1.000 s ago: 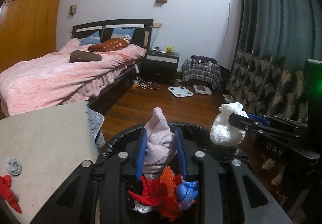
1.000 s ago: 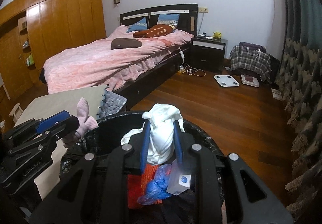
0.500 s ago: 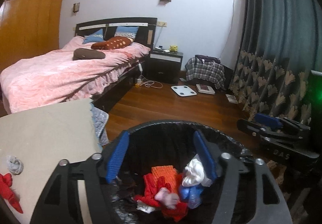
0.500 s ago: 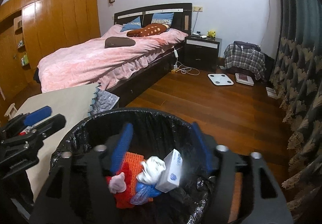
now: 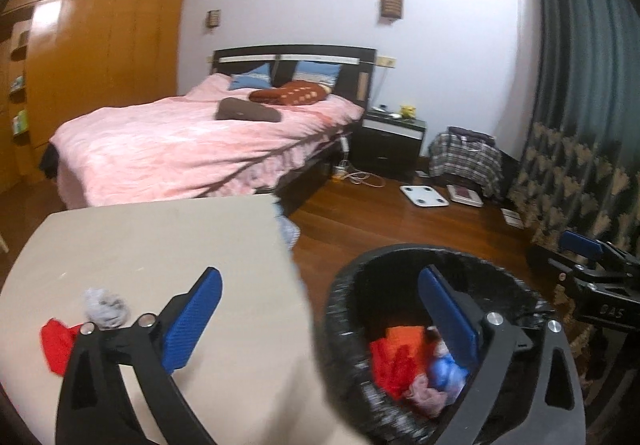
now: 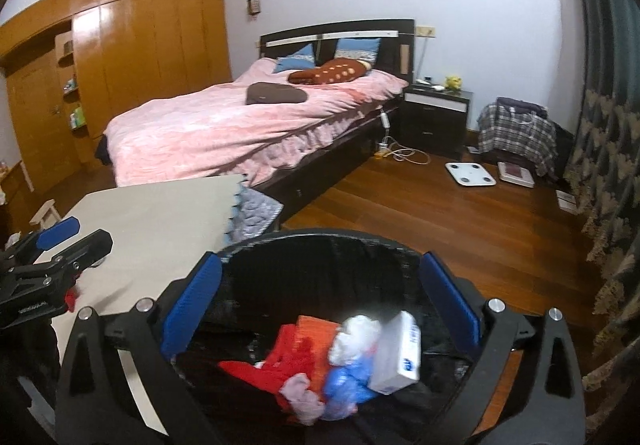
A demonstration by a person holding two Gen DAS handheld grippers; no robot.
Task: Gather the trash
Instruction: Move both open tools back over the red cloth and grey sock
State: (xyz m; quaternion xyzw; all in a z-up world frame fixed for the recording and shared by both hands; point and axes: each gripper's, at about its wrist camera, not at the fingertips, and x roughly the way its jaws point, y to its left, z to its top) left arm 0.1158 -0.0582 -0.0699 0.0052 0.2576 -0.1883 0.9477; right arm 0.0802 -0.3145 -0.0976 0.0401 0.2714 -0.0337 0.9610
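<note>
In the left wrist view, the left gripper (image 5: 320, 319) has its two blue fingers (image 5: 192, 319) spread wide and holds nothing; one finger stands over the beige table (image 5: 160, 245), the other over the black trash bin (image 5: 340, 309). On the table near the left finger lie a grey crumpled wad (image 5: 105, 307) and a red scrap (image 5: 58, 343), touching each other. Inside the bin there are red and orange pieces (image 5: 394, 353), a pink cloth (image 5: 426, 395) and a blue wrapper (image 5: 444, 371). The right gripper (image 5: 588, 257) shows at the right edge, beside the bin. In the right wrist view, the right gripper (image 6: 320, 309) is also wide open and empty, directly above the trash bin (image 6: 320, 241). In the bin lie a white wad (image 6: 354, 337), a white box (image 6: 398, 355) leaning on the side, the blue wrapper (image 6: 344, 385), the pink cloth (image 6: 302, 399) and the red pieces (image 6: 288, 353). The left gripper (image 6: 66, 237) is at the left, over the table (image 6: 160, 213).
</note>
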